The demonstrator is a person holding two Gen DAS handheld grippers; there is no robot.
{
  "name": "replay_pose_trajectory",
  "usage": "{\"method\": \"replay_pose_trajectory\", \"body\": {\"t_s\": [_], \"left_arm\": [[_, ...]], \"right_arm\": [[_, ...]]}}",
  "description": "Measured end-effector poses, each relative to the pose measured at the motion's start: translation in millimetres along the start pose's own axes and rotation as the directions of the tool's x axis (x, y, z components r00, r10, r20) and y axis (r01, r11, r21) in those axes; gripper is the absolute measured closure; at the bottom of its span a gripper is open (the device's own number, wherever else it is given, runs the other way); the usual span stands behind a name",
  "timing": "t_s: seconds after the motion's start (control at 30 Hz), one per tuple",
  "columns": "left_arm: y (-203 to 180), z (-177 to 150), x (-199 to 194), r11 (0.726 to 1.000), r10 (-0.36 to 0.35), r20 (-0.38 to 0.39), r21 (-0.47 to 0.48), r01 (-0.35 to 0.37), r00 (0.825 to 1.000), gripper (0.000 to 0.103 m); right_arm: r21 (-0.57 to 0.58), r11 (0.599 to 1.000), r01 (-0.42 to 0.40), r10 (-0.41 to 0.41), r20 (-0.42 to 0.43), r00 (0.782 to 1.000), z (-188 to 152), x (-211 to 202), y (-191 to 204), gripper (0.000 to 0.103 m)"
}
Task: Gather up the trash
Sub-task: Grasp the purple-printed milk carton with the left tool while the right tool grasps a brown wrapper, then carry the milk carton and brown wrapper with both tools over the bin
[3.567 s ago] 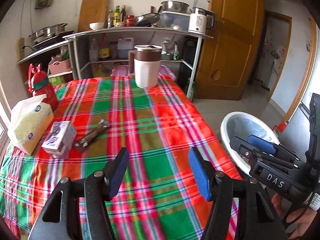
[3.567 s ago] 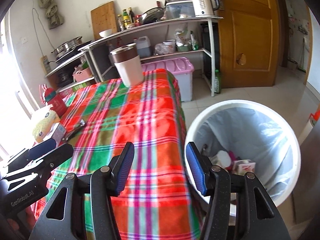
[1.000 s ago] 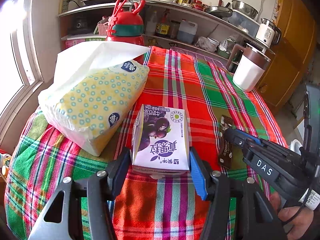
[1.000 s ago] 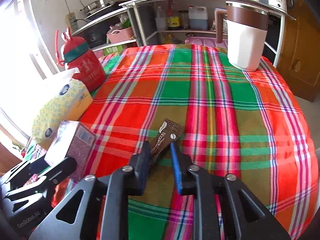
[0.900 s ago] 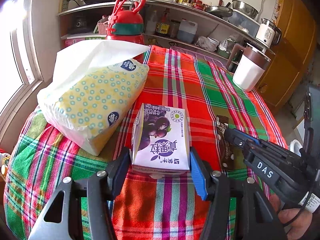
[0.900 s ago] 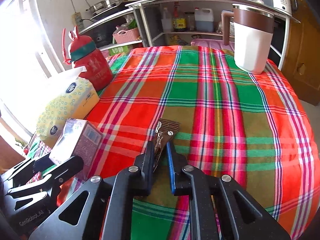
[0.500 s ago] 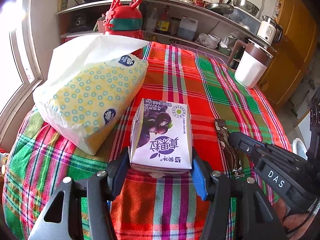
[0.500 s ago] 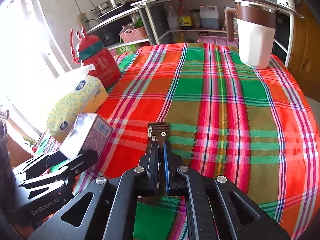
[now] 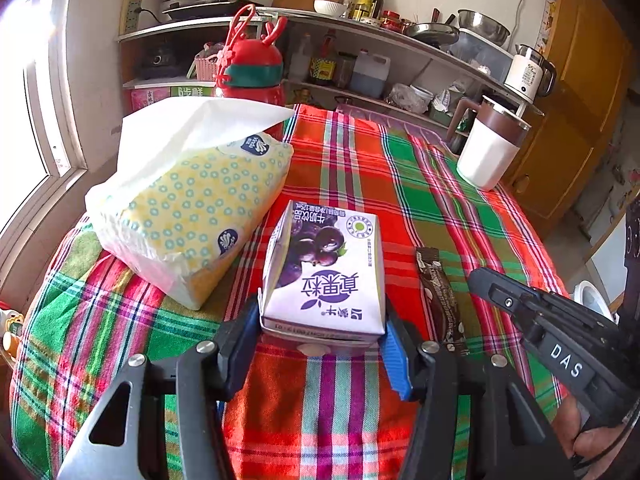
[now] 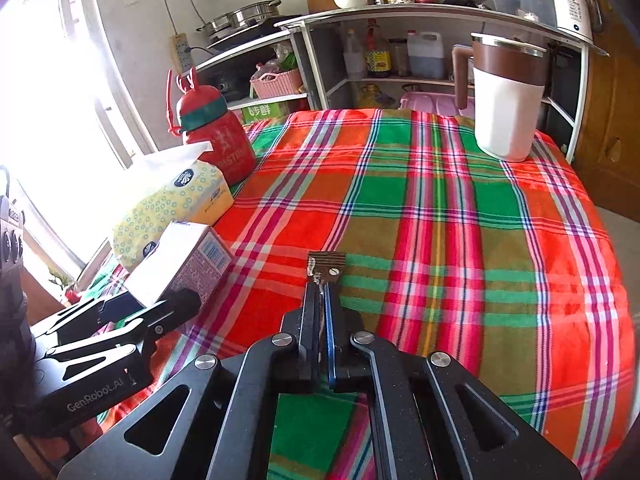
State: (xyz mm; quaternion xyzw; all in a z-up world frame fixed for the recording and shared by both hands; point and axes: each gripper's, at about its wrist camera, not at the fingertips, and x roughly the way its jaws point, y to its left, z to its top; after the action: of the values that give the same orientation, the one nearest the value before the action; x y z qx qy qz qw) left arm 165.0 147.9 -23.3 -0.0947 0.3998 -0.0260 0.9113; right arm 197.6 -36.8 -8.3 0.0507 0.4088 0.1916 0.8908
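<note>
The left tool (image 9: pixel 322 332) is clenched on a purple-and-white rectangular milk carton (image 9: pixel 324 276), its blue pads pressed against the carton's two side walls. The carton is held with its printed face up and its long axis running from 6 to 12 o'clock in the left wrist view, the folded top pointing towards 12. It is seen low over the surface covered by a red, green and pink plaid cloth (image 9: pixel 420 200); whether its base touches the cloth cannot be told.

The right tool (image 10: pixel 321 280) is clenched flat on a thin dark brown snack wrapper (image 10: pixel 326 266). Only the crimped end of the wrapper is shown past the fingertips, pointing towards 12 o'clock in the right wrist view. In the left wrist view the wrapper (image 9: pixel 438 292) is seen as a narrow strip just at 3 o'clock of the carton, its long axis nearly parallel to the carton's.

A yellow dotted soft pack of tissues (image 9: pixel 188 216) lies at 10 o'clock of the carton, close beside it. A white jug with a brown lid (image 9: pixel 490 146) stands well apart at 2 o'clock.
</note>
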Motion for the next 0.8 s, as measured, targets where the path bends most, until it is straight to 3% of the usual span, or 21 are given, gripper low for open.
{"method": "replay_pose_trajectory", "body": {"t_s": [0.13, 0.17, 0.27, 0.3, 0.47, 0.57, 0.8], "left_arm": [[2, -4, -1, 1.0, 0.014, -0.001, -0.008, -0.014, 1.0, 0.046], [4, -4, -2, 1.0, 0.017, -0.001, -0.015, -0.017, 1.0, 0.046], [7, -6, -5, 0.999, 0.026, 0.005, -0.022, -0.026, 1.0, 0.046], [8, -6, -6, 0.999, 0.025, 0.003, -0.024, -0.025, 1.0, 0.046], [7, -8, -6, 0.999, 0.028, -0.001, -0.02, -0.028, 1.0, 0.046], [4, -9, -7, 0.999, 0.03, 0.0, -0.015, -0.03, 1.0, 0.046], [-8, -12, -15, 1.0, 0.021, 0.006, 0.005, -0.021, 1.0, 0.046]], "right_arm": [[0.001, 0.999, -0.038, 0.038, -0.044, 0.998, 0, 6, 0, 0.1], [0.004, 0.999, -0.047, 0.047, -0.055, 0.997, 0, 9, 1, 0.097], [-0.032, 0.999, -0.031, 0.028, -0.072, 0.997, -2, 16, 9, 0.07], [-0.042, 0.999, -0.028, 0.024, -0.089, 0.996, -2, 21, 10, 0.069], [-0.056, 0.998, 0.007, -0.014, -0.115, 0.993, -5, 31, 13, 0.069], [-0.079, 0.996, 0.052, -0.06, -0.104, 0.993, -7, 30, 15, 0.084], [-0.048, 0.998, 0.045, -0.048, -0.056, 0.997, -7, 5, 6, 0.085]]}}
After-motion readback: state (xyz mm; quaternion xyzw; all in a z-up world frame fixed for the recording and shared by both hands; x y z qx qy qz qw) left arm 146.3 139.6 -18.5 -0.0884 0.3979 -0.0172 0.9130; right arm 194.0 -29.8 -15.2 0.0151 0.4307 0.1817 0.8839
